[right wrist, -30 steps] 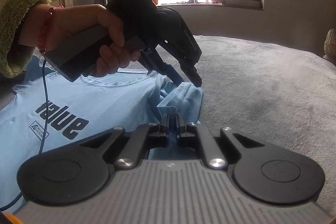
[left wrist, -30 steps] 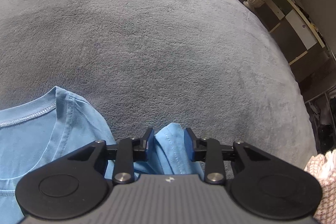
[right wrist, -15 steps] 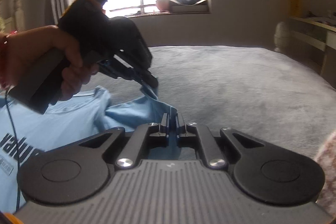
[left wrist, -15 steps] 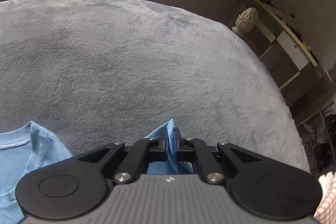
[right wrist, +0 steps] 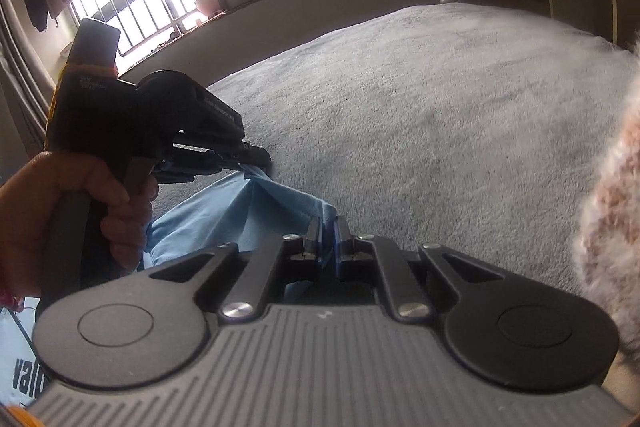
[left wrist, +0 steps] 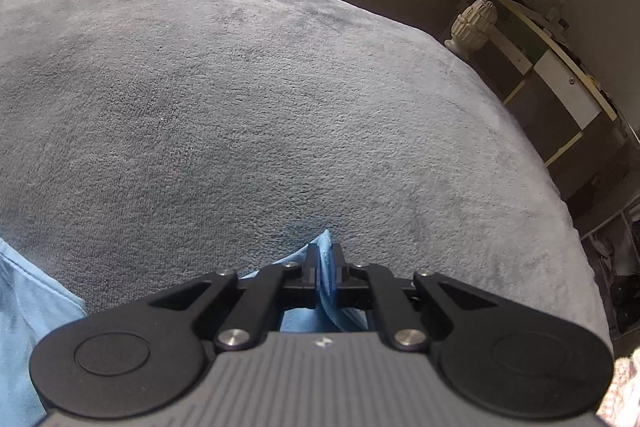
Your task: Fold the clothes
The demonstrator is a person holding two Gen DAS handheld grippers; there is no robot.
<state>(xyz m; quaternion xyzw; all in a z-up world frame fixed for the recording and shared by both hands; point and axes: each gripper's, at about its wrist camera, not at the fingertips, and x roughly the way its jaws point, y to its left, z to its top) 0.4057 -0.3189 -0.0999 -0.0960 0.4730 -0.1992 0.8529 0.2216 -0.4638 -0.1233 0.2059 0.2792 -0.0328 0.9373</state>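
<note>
The light blue T-shirt point(right wrist: 240, 223) lies on the grey bed point(left wrist: 280, 107), one bunched edge pinched in my left tongs point(left wrist: 325, 259) and another in my right tongs point(right wrist: 328, 227). From the tongs, it trails back toward me; its long axis is unclear.

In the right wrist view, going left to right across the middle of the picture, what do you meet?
Person's hand on the black left gripper → light blue T-shirt fabric → grey plush bedspread → fuzzy pinkish-white sleeve.
</note>
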